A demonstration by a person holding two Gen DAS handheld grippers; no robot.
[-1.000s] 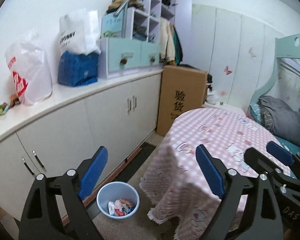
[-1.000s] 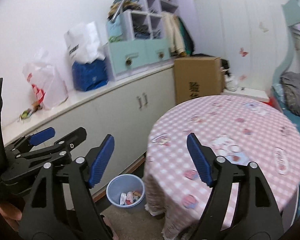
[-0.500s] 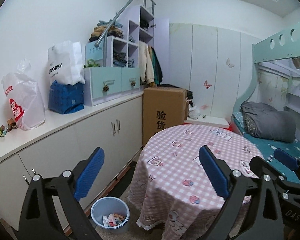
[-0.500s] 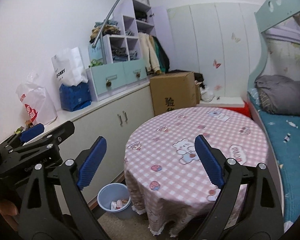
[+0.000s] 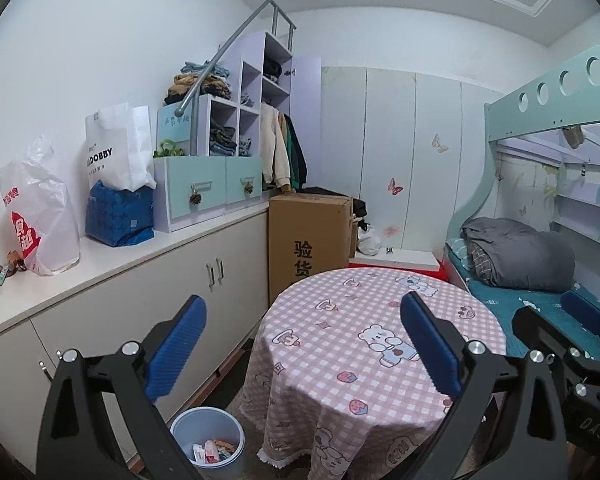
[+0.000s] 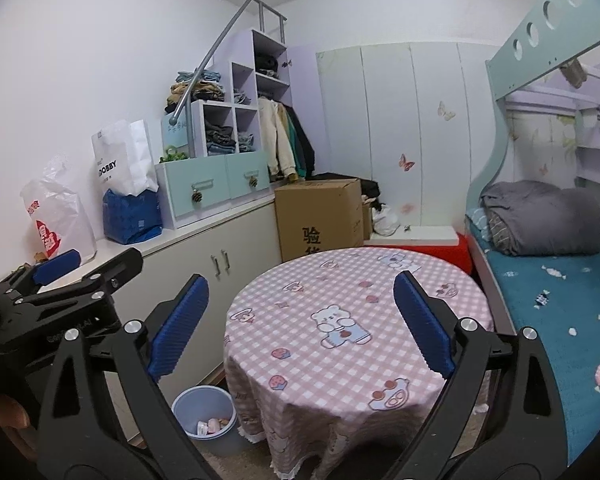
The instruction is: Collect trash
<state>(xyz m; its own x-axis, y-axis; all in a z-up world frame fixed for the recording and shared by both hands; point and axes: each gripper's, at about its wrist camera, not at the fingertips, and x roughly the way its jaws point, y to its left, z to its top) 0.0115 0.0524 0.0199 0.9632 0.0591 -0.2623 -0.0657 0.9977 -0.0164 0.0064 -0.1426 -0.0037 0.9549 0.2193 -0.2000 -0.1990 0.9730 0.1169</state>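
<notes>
A light blue trash bin (image 5: 207,436) stands on the floor left of the round table (image 5: 380,344), with several wrappers (image 5: 212,450) inside. It also shows in the right wrist view (image 6: 204,416). My left gripper (image 5: 300,344) is open and empty, held high above the bin and table. My right gripper (image 6: 298,320) is open and empty, level with it. The left gripper shows at the left edge of the right wrist view (image 6: 56,268). The pink checked tablecloth (image 6: 352,320) carries no loose objects.
A white counter (image 5: 112,256) along the left wall holds a white plastic bag (image 5: 40,216), a blue bag (image 5: 120,216), small scraps (image 5: 0,274) and drawers. A cardboard box (image 5: 312,236) stands behind the table. A bunk bed (image 6: 548,276) with a grey blanket is at right.
Both grippers have risen and tilted up and back from the bin and table. The view now takes in the whole room. The jaws stay open.
</notes>
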